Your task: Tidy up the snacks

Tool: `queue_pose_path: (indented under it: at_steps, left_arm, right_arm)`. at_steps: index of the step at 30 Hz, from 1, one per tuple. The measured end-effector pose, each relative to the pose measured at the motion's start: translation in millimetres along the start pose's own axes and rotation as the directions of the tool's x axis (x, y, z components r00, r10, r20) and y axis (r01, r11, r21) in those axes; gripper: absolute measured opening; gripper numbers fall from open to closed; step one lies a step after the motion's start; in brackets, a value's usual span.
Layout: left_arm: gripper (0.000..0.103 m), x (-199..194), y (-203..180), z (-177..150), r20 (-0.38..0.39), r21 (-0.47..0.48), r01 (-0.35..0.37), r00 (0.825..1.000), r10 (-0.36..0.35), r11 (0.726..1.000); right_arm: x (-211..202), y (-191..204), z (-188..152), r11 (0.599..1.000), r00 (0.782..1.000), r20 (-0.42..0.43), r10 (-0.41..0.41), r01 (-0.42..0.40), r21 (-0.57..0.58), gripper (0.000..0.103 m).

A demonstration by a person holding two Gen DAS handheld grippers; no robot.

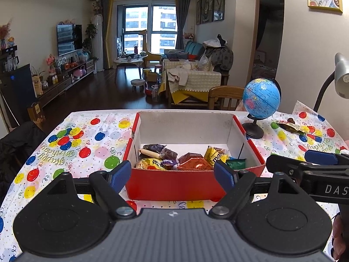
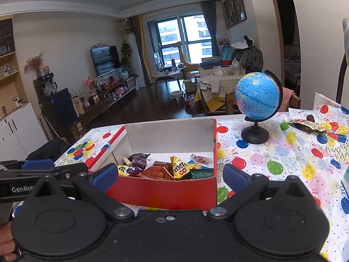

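A red cardboard box with white inner walls stands on the table and holds several wrapped snacks, among them a yellow M&M's bag and an orange-red packet. My left gripper is open and empty, just in front of the box's near wall. My right gripper is open and empty, also in front of the box, with the M&M's bag showing inside. One more snack packet lies loose on the table at the far right, behind the globe; it also shows in the right wrist view.
A blue globe on a black stand sits right of the box. A grey desk lamp rises at the far right. The table wears a balloon-print birthday cloth. A wooden chair stands behind the table.
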State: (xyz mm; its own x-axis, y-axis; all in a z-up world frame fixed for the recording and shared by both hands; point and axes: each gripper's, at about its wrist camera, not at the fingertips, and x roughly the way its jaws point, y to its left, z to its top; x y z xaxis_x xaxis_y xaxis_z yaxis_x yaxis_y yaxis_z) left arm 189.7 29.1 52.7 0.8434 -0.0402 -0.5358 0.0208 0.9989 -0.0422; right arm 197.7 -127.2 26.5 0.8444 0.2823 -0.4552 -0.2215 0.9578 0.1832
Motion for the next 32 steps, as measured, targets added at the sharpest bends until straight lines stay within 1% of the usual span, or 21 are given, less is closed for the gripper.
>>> queue_pose_path:
  at_steps: [22, 32]
  left_arm:
    - [0.083, -0.6, -1.7, -2.4, 0.002, 0.015, 0.007, 1.0, -0.007, 1.0]
    - [0.083, 1.9, -1.3, -5.4, 0.002, 0.013, 0.008, 1.0, -0.008, 1.0]
  right_arm:
    - [0.5, -1.6, -0.6, 1.0, 1.0, -0.007, -0.003, 0.003, 0.009, 0.103]
    - [2.5, 0.5, -7.5, 1.0, 1.0, -0.018, -0.009, 0.01, 0.019, 0.103]
